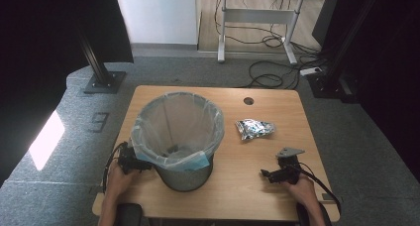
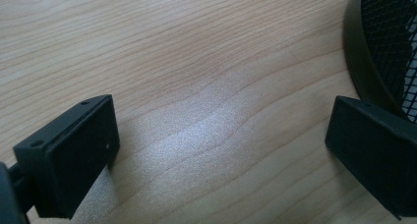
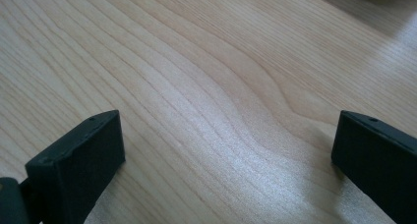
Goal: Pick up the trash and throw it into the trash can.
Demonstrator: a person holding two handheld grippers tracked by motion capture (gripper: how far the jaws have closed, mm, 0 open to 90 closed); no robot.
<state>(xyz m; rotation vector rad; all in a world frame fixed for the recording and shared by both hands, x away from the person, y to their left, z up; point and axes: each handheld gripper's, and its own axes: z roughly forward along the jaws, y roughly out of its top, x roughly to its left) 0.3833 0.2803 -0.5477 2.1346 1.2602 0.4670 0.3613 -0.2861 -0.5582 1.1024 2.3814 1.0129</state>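
Two grippers rest low on the wooden table (image 1: pixel 257 186), one on each side of the mesh trash bin (image 1: pixel 184 174). The bin is the big thing in the middle, and a clear plastic bag (image 1: pixel 176 122) lines it, folded over the rim so trash can drop straight in.

To the right of the bin, a little farther back, lies a crinkled shiny wrapper (image 1: pixel 254 128). It sits alone on the wood, apart from the bin and from both grippers. It looks like the piece of trash meant for the bin.

Just left of the bin is the left gripper (image 1: pixel 132 161), right beside the bin's side. In the left gripper view its jaws stand wide apart with only bare wood between them, and the bin's dark mesh wall (image 2: pixel 388 42) is close by one jaw. It grips nothing. Maybe it waits there to steady the bin.

Well to the right of the bin is the right gripper (image 1: pixel 270 174), nearer the person than the wrapper. Its jaws are spread wide too, with bare table (image 3: pixel 221 111) between them. It looks ready to reach for the wrapper.
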